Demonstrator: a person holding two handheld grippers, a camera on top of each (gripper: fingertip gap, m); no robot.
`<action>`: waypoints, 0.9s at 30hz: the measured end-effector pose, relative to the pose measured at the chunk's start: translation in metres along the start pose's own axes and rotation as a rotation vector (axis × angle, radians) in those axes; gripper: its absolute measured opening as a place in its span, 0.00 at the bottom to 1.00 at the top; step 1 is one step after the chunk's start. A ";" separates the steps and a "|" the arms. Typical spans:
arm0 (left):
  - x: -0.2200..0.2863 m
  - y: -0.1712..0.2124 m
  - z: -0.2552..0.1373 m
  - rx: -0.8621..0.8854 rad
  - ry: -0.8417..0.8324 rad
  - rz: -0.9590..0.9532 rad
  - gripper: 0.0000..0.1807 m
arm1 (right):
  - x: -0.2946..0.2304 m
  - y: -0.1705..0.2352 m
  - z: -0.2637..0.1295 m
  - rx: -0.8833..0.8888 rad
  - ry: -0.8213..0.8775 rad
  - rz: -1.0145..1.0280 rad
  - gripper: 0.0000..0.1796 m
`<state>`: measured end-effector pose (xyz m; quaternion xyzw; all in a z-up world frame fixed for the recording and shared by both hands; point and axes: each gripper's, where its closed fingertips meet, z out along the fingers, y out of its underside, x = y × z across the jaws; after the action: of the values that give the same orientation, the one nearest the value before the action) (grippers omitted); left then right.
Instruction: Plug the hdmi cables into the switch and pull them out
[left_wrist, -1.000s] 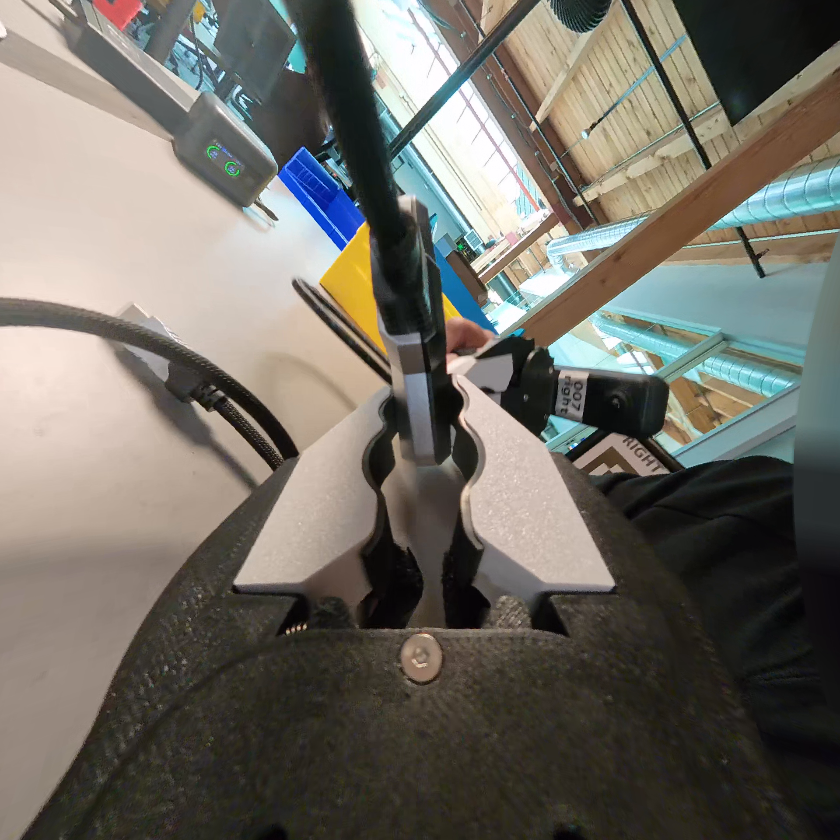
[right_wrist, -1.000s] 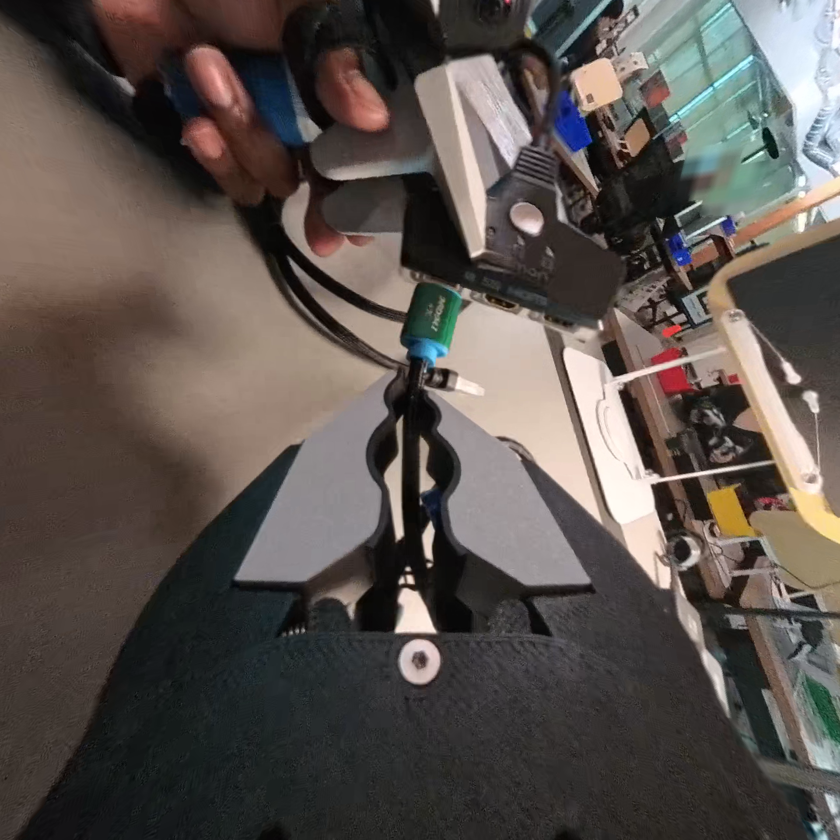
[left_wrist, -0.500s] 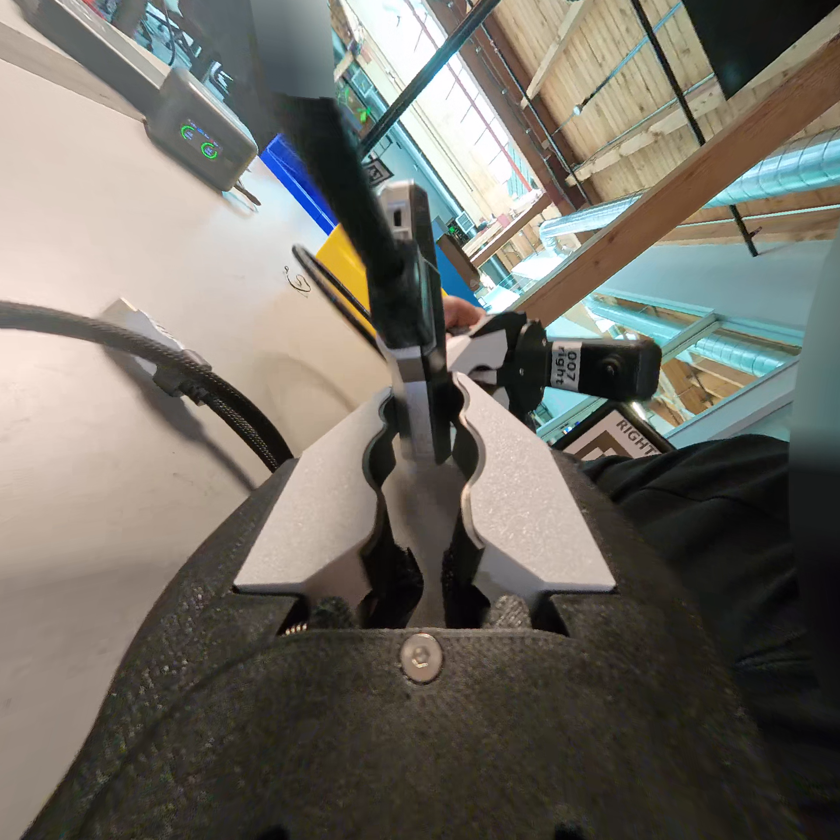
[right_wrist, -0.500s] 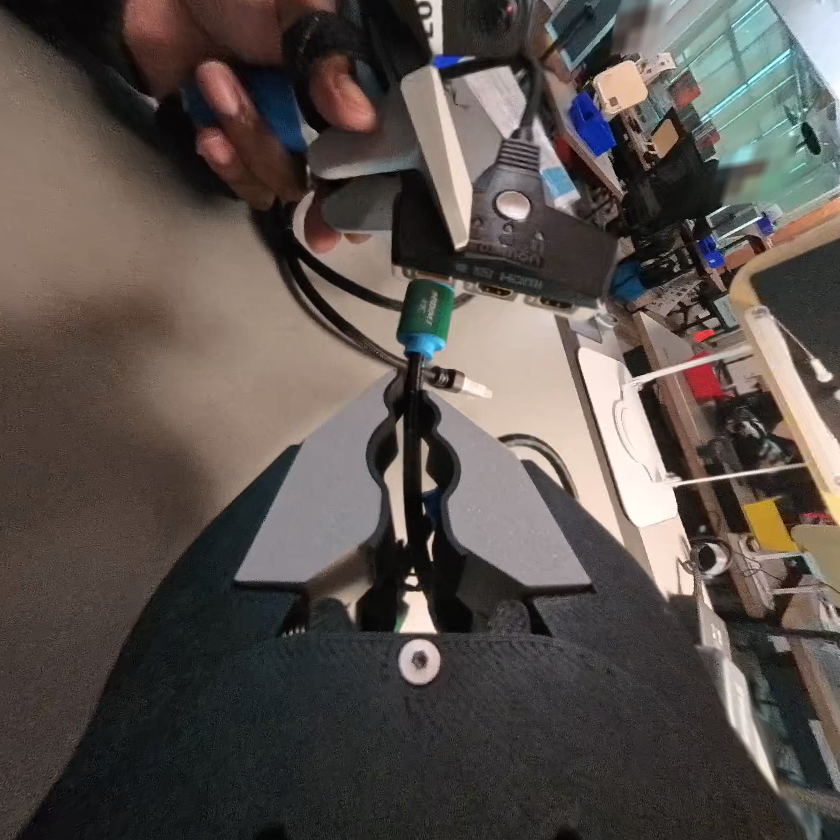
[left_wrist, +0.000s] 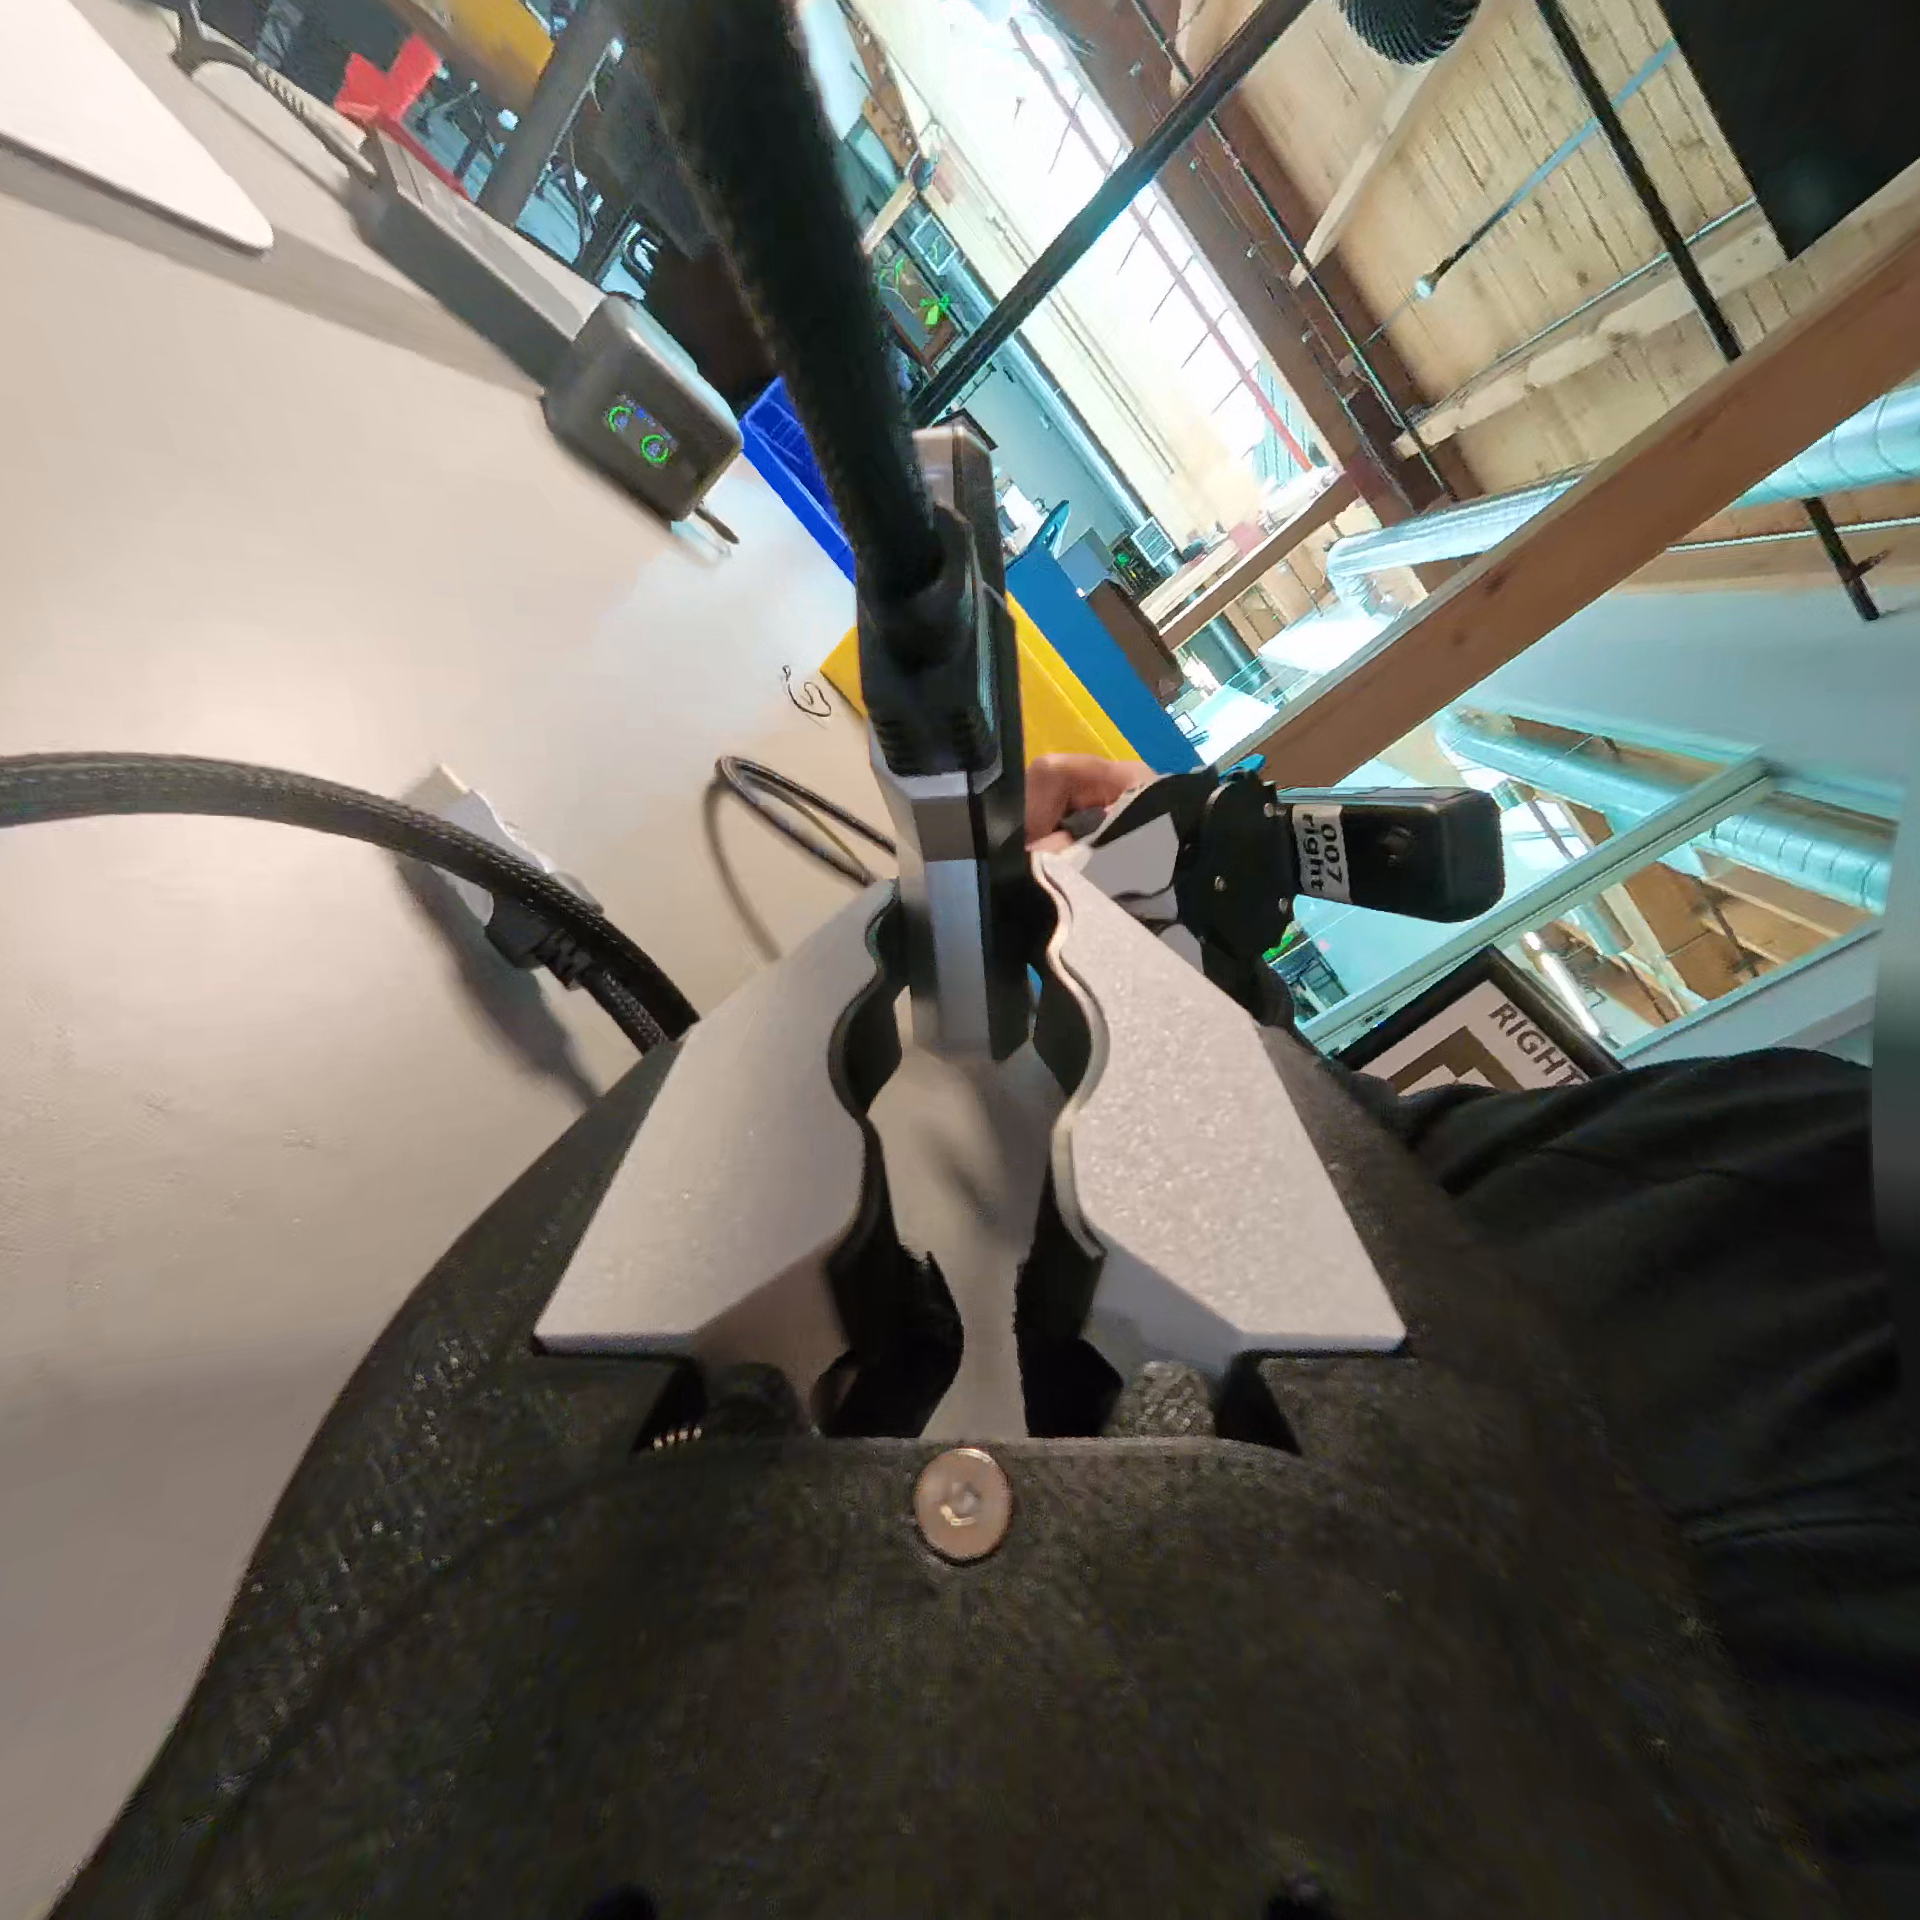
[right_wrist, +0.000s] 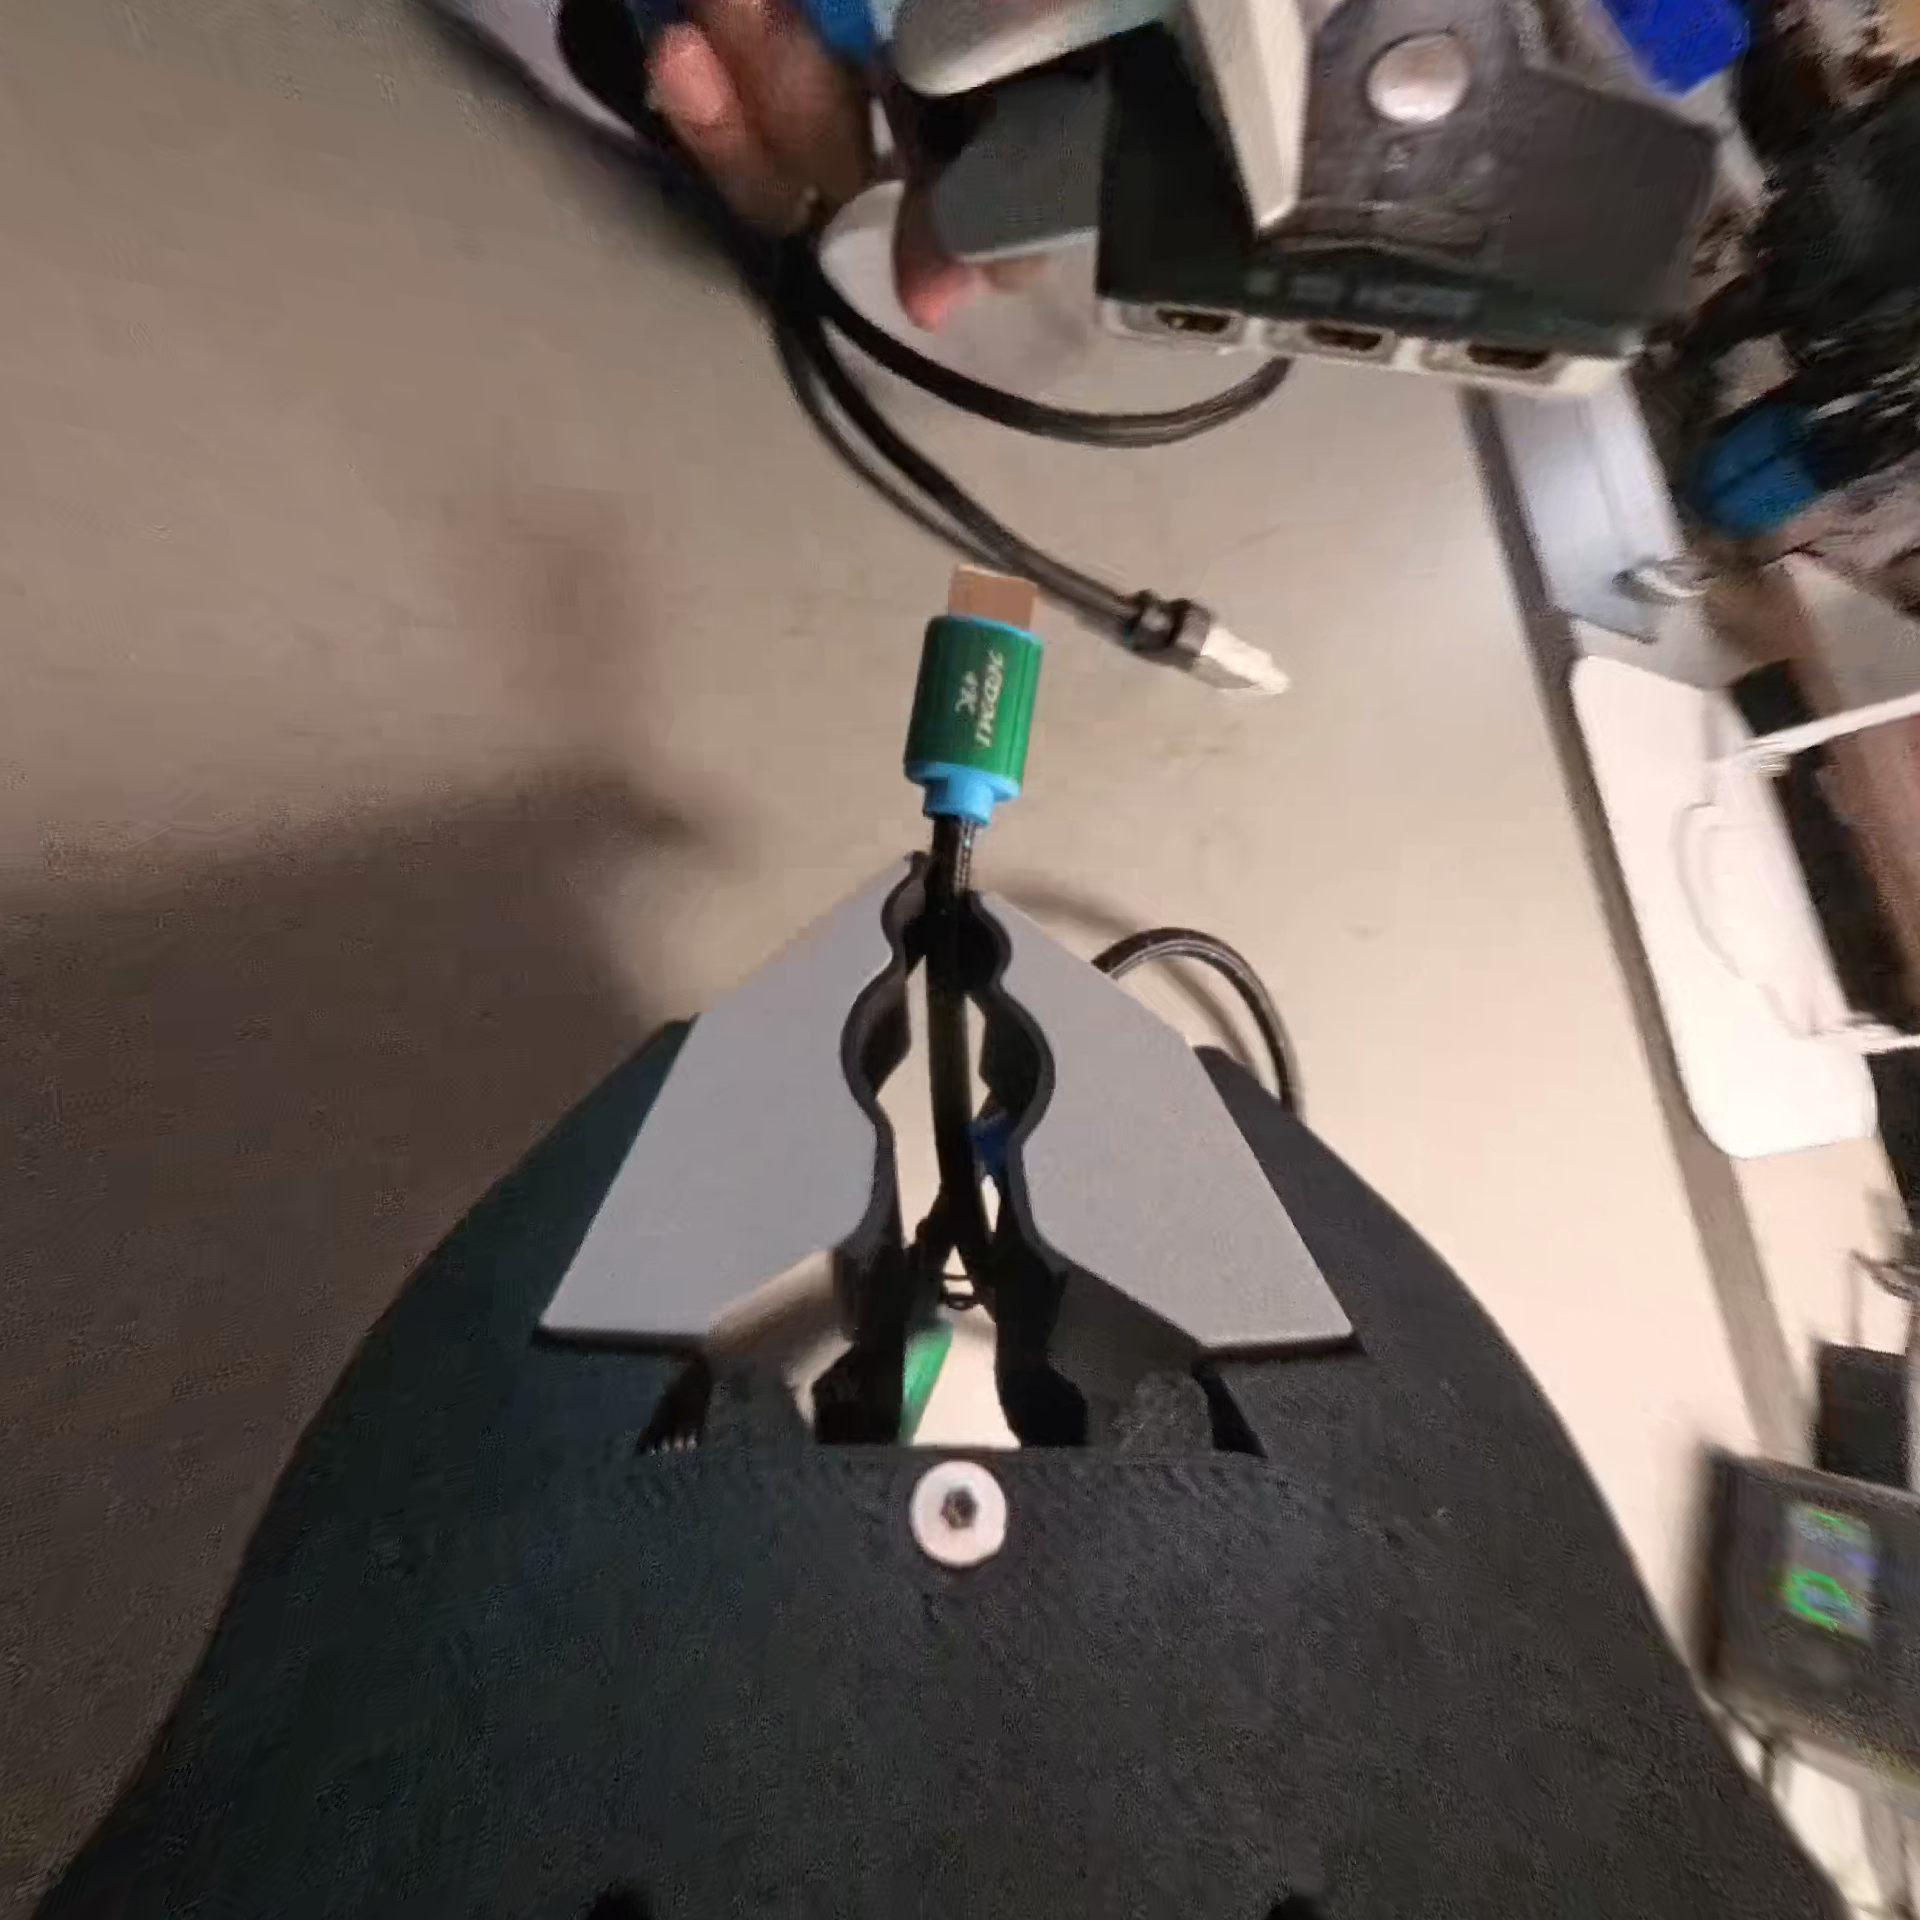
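Green plug free of the switch

Our left gripper (left_wrist: 971, 914) pinches the flat grey-and-black switch box (left_wrist: 961, 748); our right gripper (right_wrist: 951, 883) clamps the black braided cable (right_wrist: 951, 997), its green-and-blue HDMI plug (right_wrist: 971, 712) held apart below the switch's ports.

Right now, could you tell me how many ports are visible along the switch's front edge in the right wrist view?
3: a row along the lower edge of the switch, at left, middle and right. All look empty. Other sides are hidden.

Switch (right_wrist: 1455, 197): black-and-grey box I hold edge-on, off the table, three front ports empty. Green-shelled HDMI cable (right_wrist: 971, 717): unplugged, metal tip bared, upright. Black braided cable (left_wrist: 800, 260): seated in the switch's rear.
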<state>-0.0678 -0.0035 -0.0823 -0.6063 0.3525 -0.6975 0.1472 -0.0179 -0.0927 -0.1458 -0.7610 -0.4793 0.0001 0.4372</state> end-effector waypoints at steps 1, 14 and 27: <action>-0.001 0.001 0.001 0.004 0.004 -0.017 0.11 | -0.006 0.004 0.003 -0.026 -0.030 0.003 0.03; -0.009 0.006 0.004 -0.021 -0.015 -0.038 0.11 | 0.002 0.036 0.006 -0.135 -0.070 0.226 0.41; -0.014 0.002 0.001 0.011 -0.051 -0.030 0.11 | 0.003 0.018 -0.019 -0.098 0.115 0.275 0.04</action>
<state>-0.0646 0.0035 -0.0940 -0.6282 0.3357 -0.6859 0.1491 0.0051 -0.1057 -0.1447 -0.8388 -0.3440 -0.0069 0.4220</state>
